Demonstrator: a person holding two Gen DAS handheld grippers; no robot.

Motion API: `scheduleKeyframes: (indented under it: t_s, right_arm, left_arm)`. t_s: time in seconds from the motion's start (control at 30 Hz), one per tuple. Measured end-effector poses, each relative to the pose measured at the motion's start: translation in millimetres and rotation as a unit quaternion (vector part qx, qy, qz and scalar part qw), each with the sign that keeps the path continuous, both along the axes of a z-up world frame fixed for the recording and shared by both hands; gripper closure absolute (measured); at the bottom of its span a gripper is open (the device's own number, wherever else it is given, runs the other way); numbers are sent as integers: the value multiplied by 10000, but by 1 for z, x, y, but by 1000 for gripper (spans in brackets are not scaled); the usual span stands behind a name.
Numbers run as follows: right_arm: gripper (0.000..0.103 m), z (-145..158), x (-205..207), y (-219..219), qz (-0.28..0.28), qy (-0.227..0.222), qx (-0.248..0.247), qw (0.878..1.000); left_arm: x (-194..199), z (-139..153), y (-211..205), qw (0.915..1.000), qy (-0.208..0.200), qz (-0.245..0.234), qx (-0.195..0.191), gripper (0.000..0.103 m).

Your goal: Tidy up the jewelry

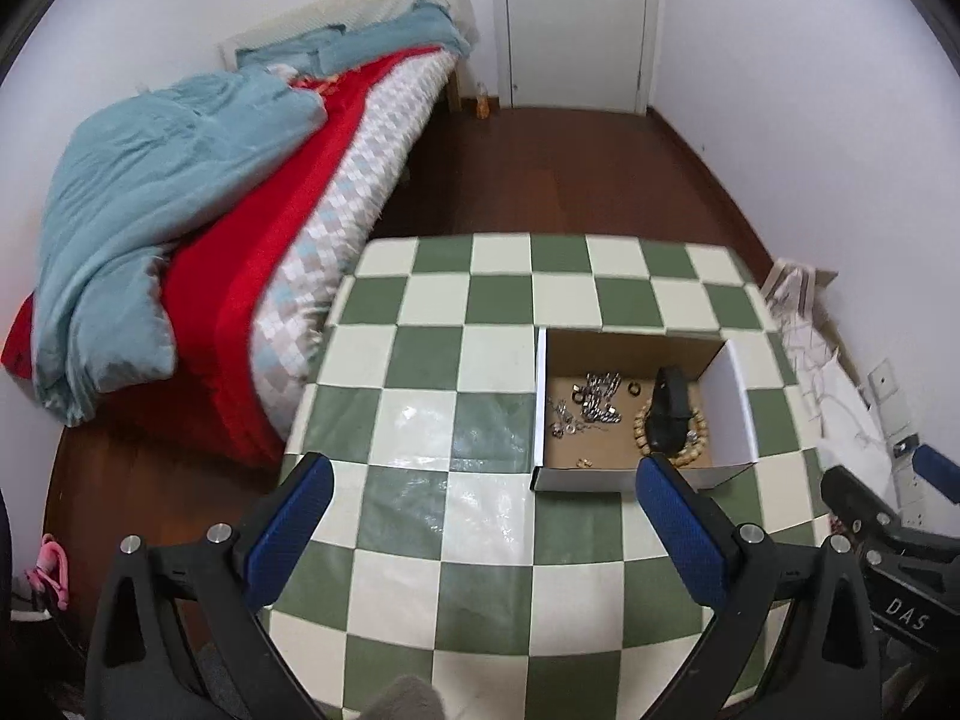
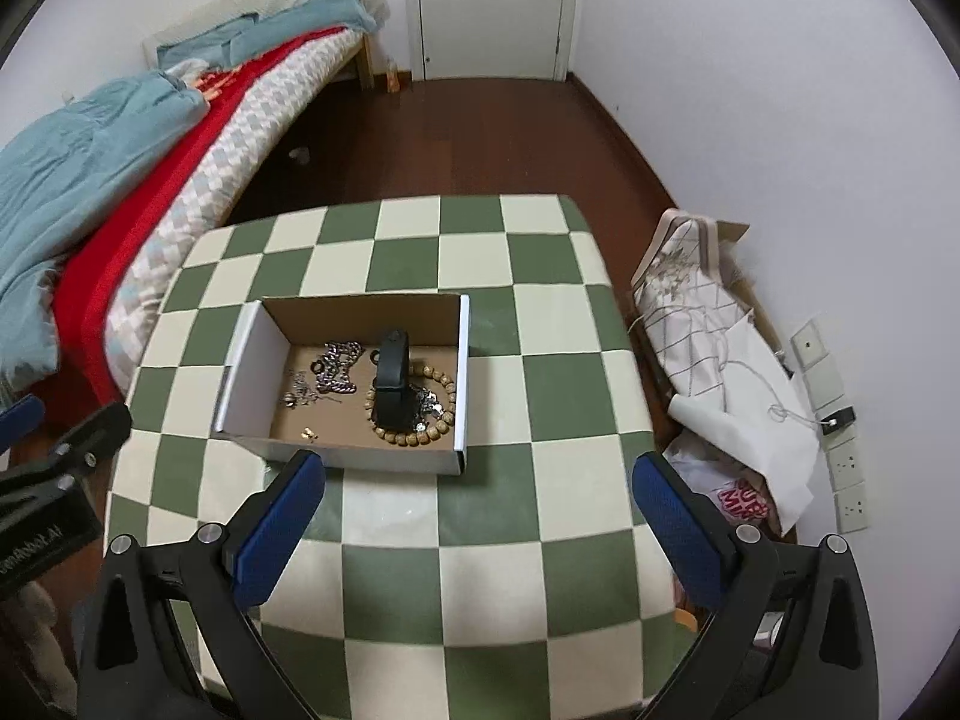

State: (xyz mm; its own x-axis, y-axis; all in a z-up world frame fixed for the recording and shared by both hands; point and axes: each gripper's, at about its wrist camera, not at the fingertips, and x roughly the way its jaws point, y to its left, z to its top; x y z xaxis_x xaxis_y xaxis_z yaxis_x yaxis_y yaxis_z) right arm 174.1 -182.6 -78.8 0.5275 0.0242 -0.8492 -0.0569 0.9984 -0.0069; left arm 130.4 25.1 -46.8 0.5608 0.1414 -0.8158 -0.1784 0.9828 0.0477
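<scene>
An open cardboard box (image 1: 729, 384) (image 2: 252, 354) with white outer walls sits on the green-and-cream checkered table (image 1: 456, 420) (image 2: 540, 420). In it lie a silver chain (image 1: 597, 399) (image 2: 341, 369), a black wristband (image 1: 667, 414) (image 2: 393, 381) standing on a wooden bead bracelet (image 1: 690, 450) (image 2: 414, 435), small rings and gold earrings (image 2: 309, 433). My left gripper (image 1: 486, 468) is open and empty, above the table near the box's front wall. My right gripper (image 2: 480, 468) is open and empty, in front of the box.
A bed (image 1: 252, 210) (image 2: 150, 138) with blue and red bedding stands left of the table. A door (image 1: 576, 18) is at the far wall. Bags and paper (image 2: 720, 348) lie on the floor right of the table. Wall sockets (image 2: 846, 468) are at the right.
</scene>
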Motion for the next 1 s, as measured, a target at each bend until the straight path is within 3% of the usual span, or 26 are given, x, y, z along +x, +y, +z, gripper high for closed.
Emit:
scheduleKeyframes:
  t_s: [0.27,0.57,1.0]
  right_arm:
    - [0,61,-52,-13,34,-470,-19,9989]
    - [0,124,-101,-16,117,-972,6,9952]
    - [0,152,-153,-24,213,-1002,126,9947]
  left_arm:
    - [-46,57,-10,9984,-563,-52,-73,0]
    - [-86,87,-20,9977,-655,-95,-126,0]
    - [-124,114,-24,9973,-652,-168,-303,0]
